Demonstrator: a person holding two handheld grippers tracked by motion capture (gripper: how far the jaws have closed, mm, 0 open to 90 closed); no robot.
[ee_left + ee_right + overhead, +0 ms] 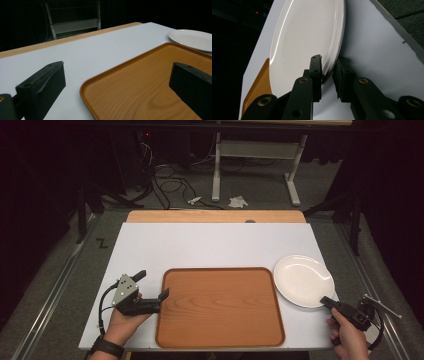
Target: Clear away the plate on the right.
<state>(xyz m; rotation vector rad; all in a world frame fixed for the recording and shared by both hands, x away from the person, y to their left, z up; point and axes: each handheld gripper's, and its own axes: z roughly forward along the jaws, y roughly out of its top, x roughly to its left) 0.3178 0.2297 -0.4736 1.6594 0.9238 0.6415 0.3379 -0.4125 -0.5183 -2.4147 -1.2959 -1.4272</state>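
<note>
Left tool (151, 285) sits wide open at the left edge of the wooden tray (220, 307), one jaw over the white desk (210, 245), the other over the tray's near-left corner. Tray's empty, lying flat just ahead of it. Over on the right, the right tool (327, 72) is clamped on the near rim of the white plate (303, 280), which sits right beside the tray's far-right corner.

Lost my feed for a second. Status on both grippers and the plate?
Right gripper shut on white plate, pinching its near rim. Left gripper open, jaws straddling the tray corner. Plate on the table, beside the tray. Nothing in the way.
</note>
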